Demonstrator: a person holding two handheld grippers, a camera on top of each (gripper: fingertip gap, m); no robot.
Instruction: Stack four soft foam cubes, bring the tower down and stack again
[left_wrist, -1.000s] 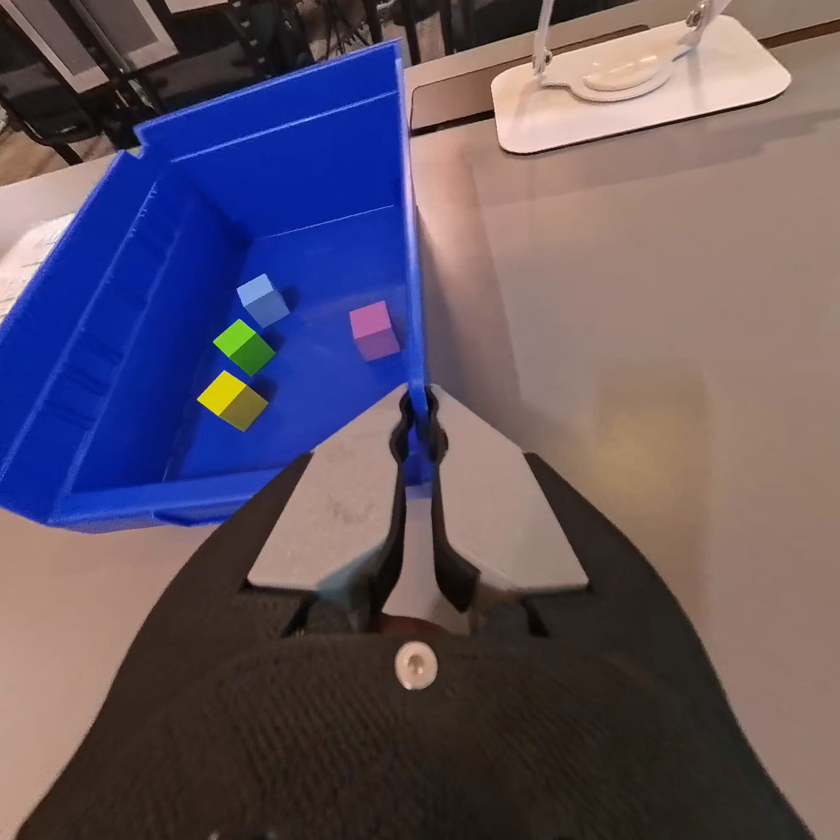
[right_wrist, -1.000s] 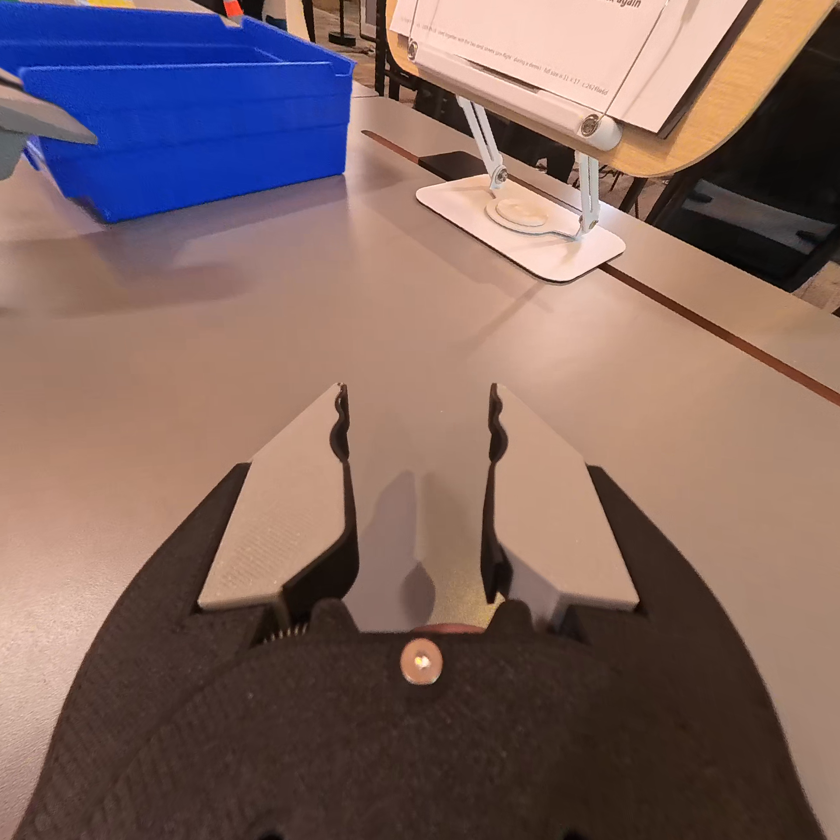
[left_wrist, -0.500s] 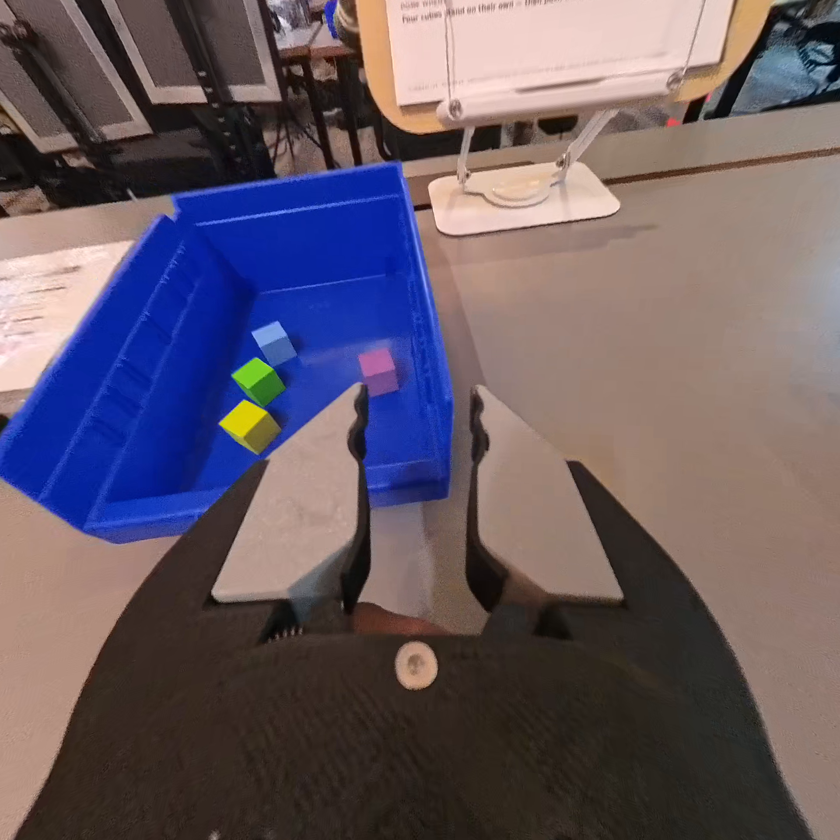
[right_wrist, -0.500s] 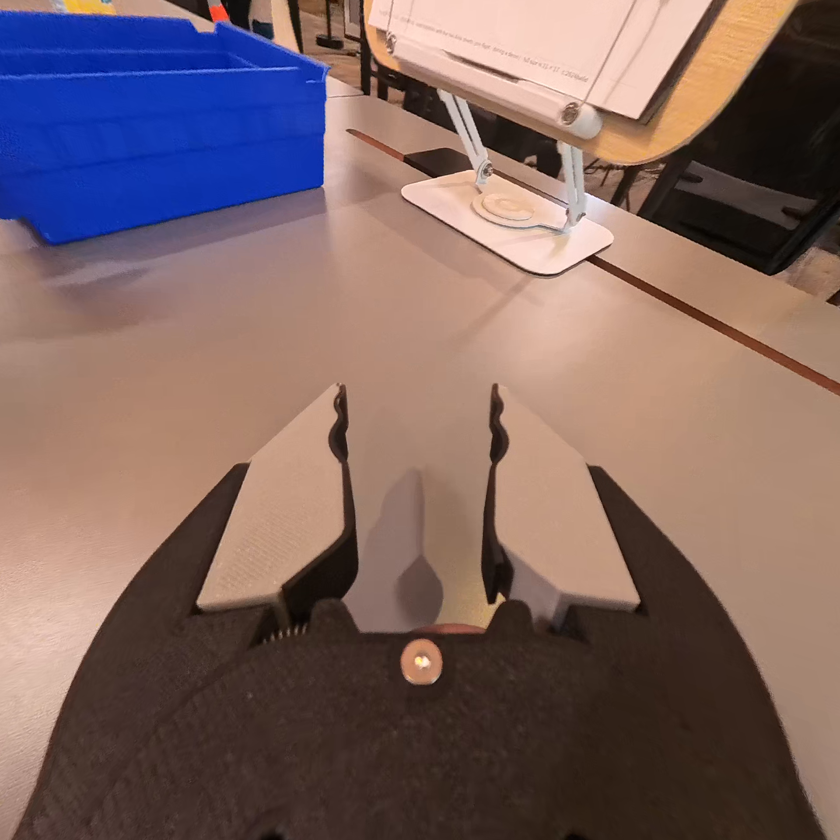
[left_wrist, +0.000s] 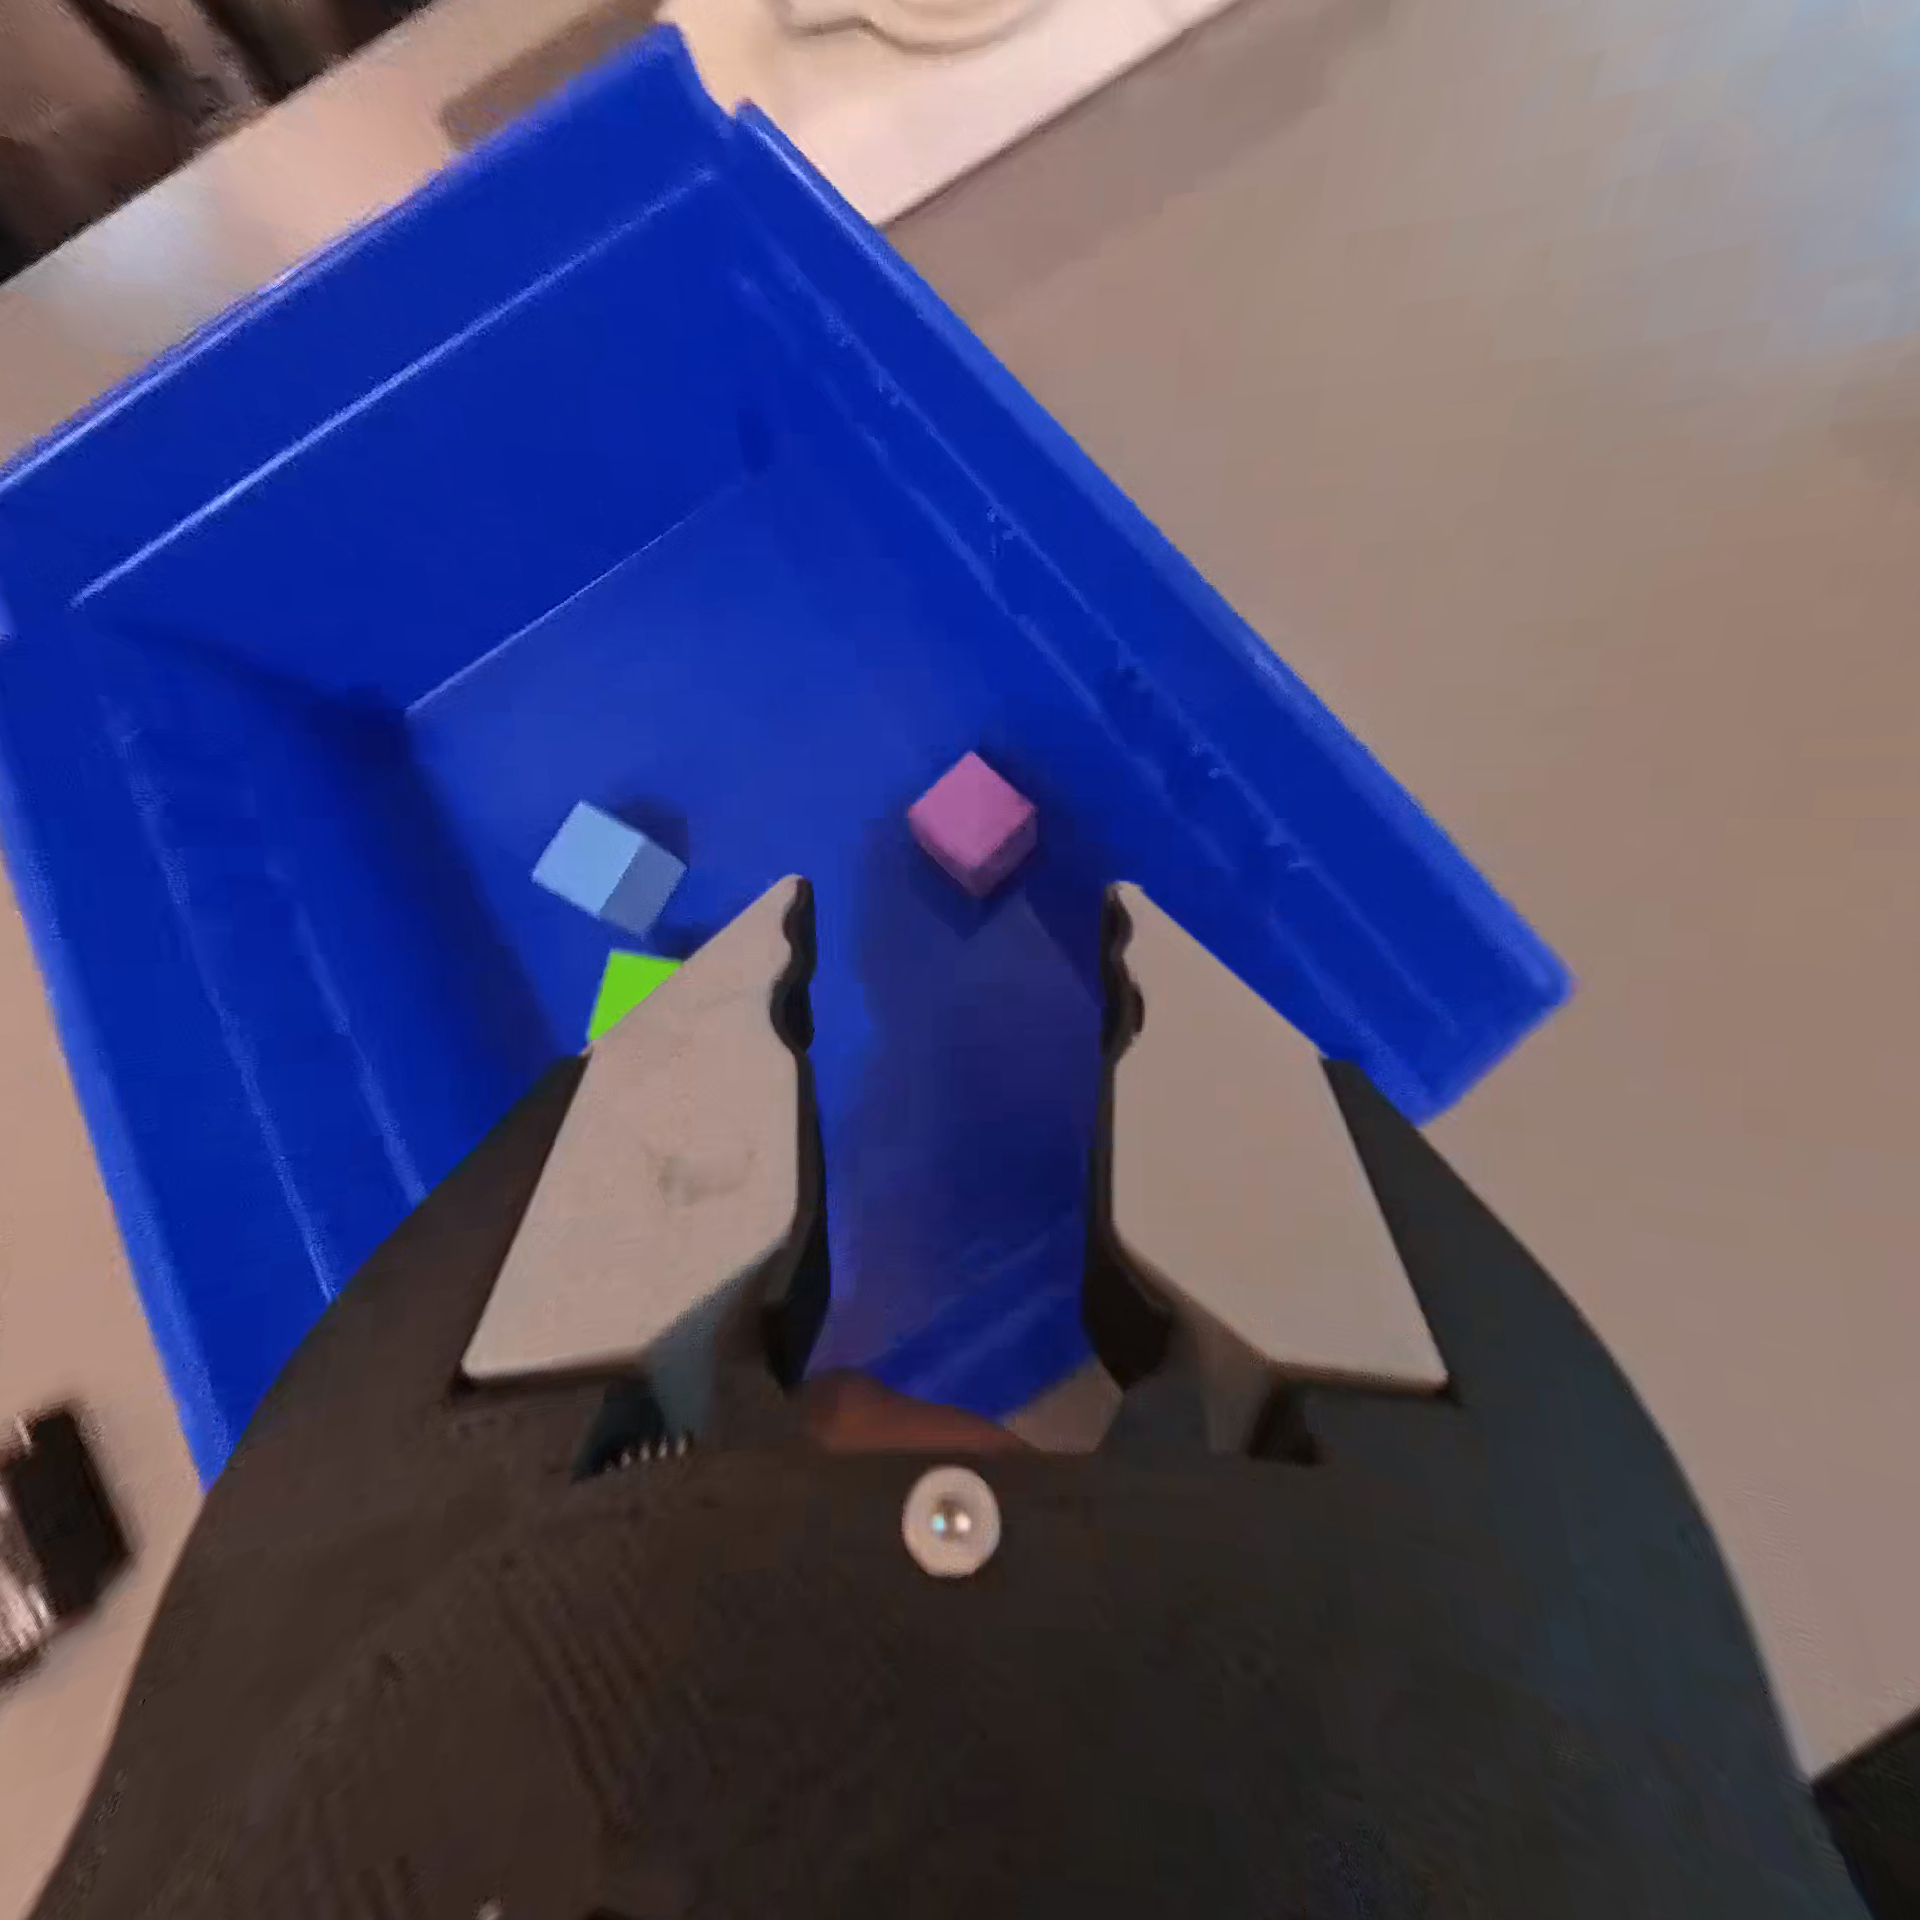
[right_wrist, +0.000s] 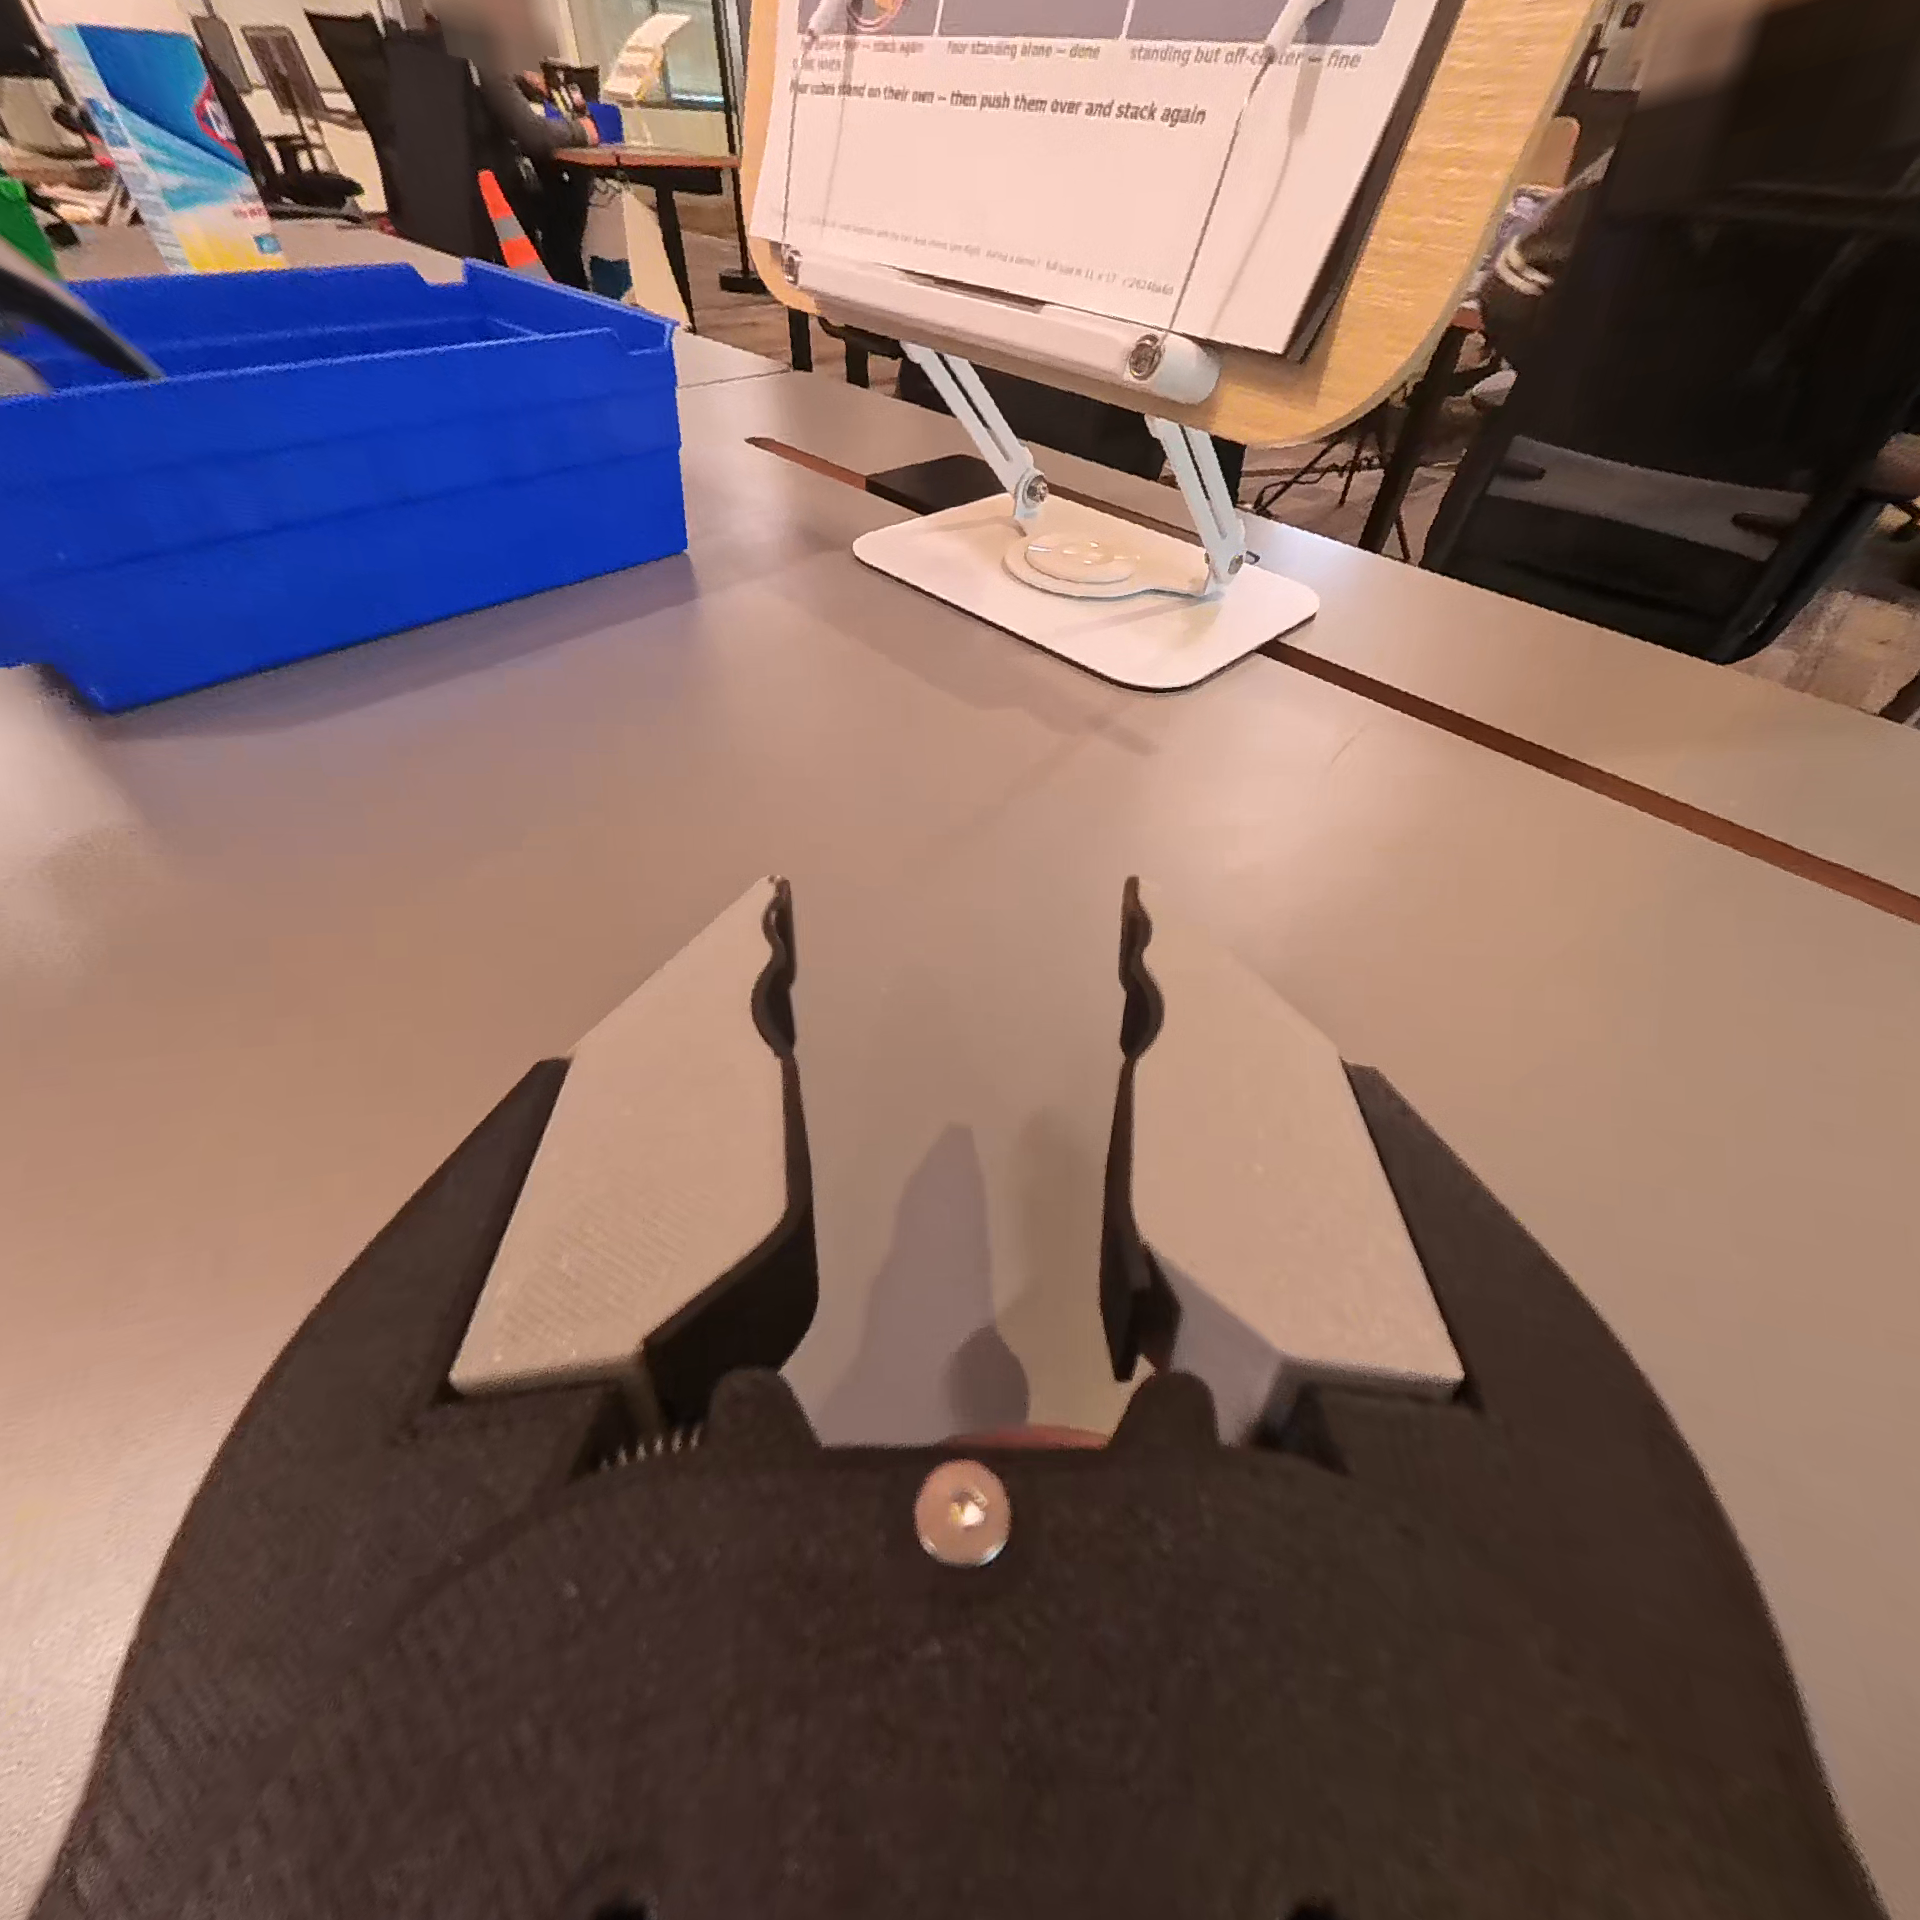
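1. While nothing is stacked yet, the grey worktop (right_wrist: 1039, 831) lies bare in front of the right tool (right_wrist: 954, 904), probably kept free as the building spot.
2. The blue bin (left_wrist: 1195, 665) stands on it at the left and holds the cubes, so they must be lifted out over its walls.
3. A white stand (right_wrist: 1091, 592) carries a printed sheet behind the free area, facing the person.
4. The left tool (left_wrist: 956, 914) hangs over the bin with its jaws wide and empty, aimed down at the floor near the purple cube (left_wrist: 971, 821), likely the first pick.
5. The right tool waits low over the worktop, jaws wide, empty.
6. The light-blue cube (left_wrist: 608, 868) sits apart from the purple one; the green cube (left_wrist: 629, 992) is half hidden behind a finger.
7. A fourth cube is not visible, and the left view is blurred.
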